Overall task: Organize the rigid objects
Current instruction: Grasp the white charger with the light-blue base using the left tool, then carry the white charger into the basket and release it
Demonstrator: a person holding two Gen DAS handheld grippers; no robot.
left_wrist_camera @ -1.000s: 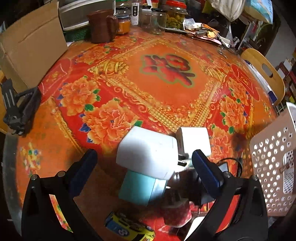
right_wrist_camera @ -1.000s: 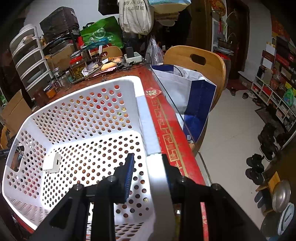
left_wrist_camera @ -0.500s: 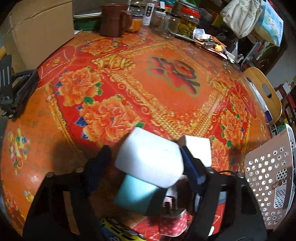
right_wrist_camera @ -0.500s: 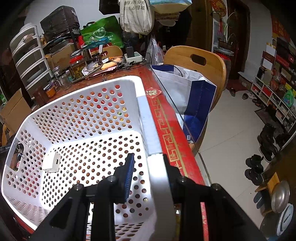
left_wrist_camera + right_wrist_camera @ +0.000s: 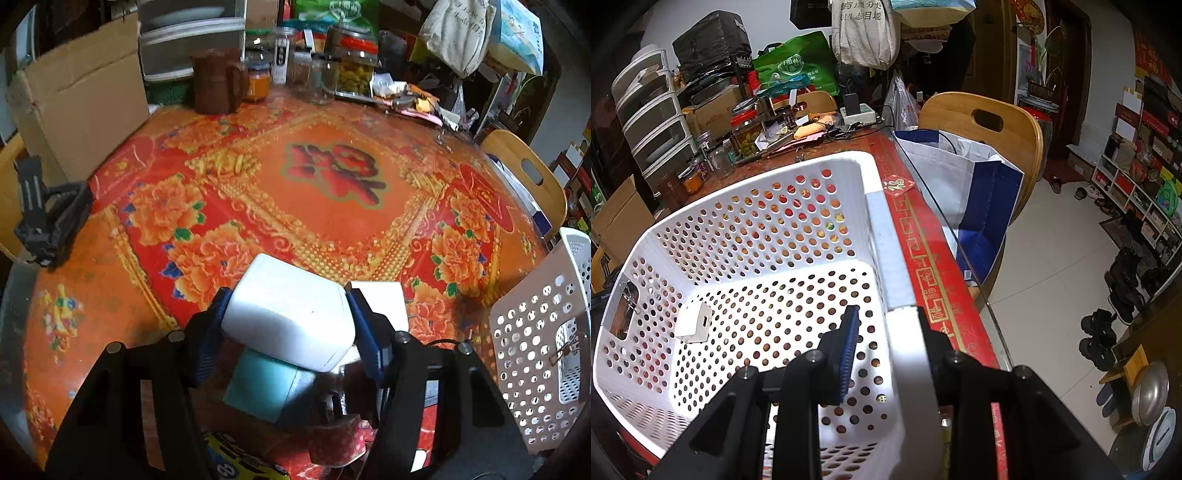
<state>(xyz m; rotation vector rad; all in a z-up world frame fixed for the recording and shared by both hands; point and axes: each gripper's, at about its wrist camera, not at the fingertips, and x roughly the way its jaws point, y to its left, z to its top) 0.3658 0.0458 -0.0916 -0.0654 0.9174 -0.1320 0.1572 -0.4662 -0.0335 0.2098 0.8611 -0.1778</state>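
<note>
left claw (image 5: pixel 288 325) closing on white box (image 5: pixel 291 314), earlier wide apart | right claw (image 5: pixel 886 343) clamps basket (image 5: pixel 882 236) rim | lift next

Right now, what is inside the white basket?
The white basket holds one small white box lying on its perforated floor by the left wall. A metal clip hangs at the handle cutout. The right hand-held gripper hides the near corner.

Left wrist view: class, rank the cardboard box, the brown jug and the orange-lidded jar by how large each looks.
1. cardboard box
2. brown jug
3. orange-lidded jar
All three stand at the table's far edge, so nearness hardly skews this.
</note>
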